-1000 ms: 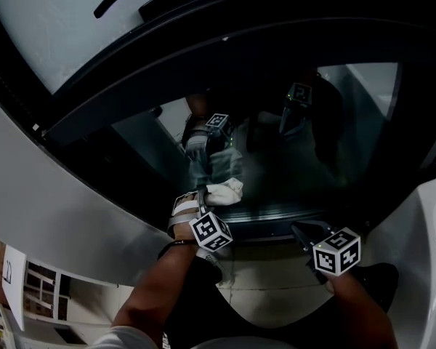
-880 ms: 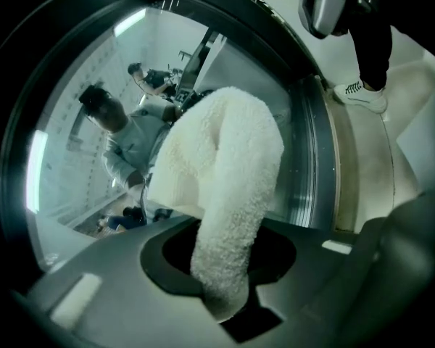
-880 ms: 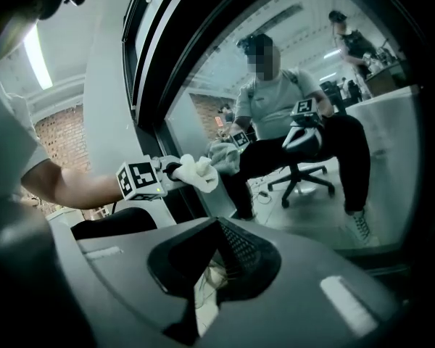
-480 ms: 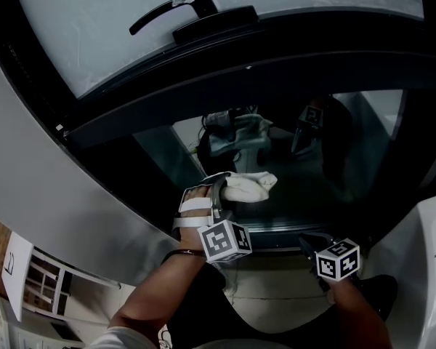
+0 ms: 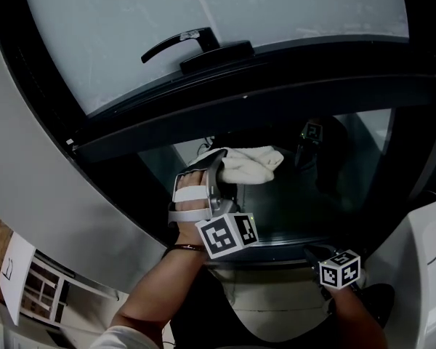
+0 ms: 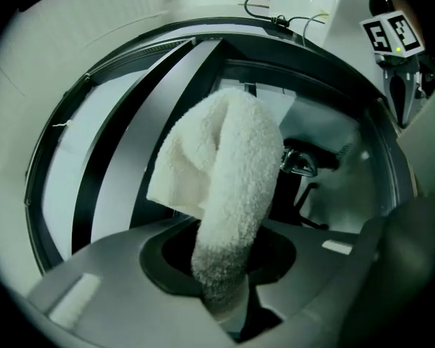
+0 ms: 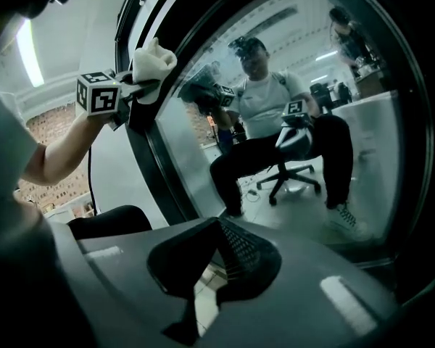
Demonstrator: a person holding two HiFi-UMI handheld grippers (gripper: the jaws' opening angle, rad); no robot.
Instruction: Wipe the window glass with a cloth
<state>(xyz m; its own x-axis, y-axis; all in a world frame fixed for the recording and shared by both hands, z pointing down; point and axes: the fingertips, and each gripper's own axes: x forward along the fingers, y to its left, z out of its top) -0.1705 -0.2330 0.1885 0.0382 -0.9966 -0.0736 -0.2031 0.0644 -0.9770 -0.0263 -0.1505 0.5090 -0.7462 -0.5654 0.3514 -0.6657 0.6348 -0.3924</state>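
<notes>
Head view: the left gripper (image 5: 219, 171) is raised to the top of the lower window glass (image 5: 298, 202), just under the dark cross rail (image 5: 276, 86). Its jaws are clamped on a white cloth (image 5: 251, 163), which bunches out ahead of and to the right of the jaw tips. The right gripper (image 5: 311, 251) hangs low near the sill, well apart from the cloth.

Left gripper view: the jaws are closed on one narrow end of the cloth. The rest rises from them as a thick folded roll, with a loose flap to its left. The glass lies straight ahead behind the roll, but I cannot tell whether the cloth is actually pressing on it.

Right gripper view: these jaws are brought together with nothing between them. They point at the glass, where a seated person is reflected. The left gripper and cloth sit up and to the left, close to the upright frame (image 7: 148, 143).

Judging the risk, only a small end of the cloth is pinched. A firm sweep could drag it out of the jaws or fold it back, so that the hard jaw tips scrape the pane. The cloth also sits so near the rail and frame that a stroke could snag there, or wipe the frame instead of the glass.
</notes>
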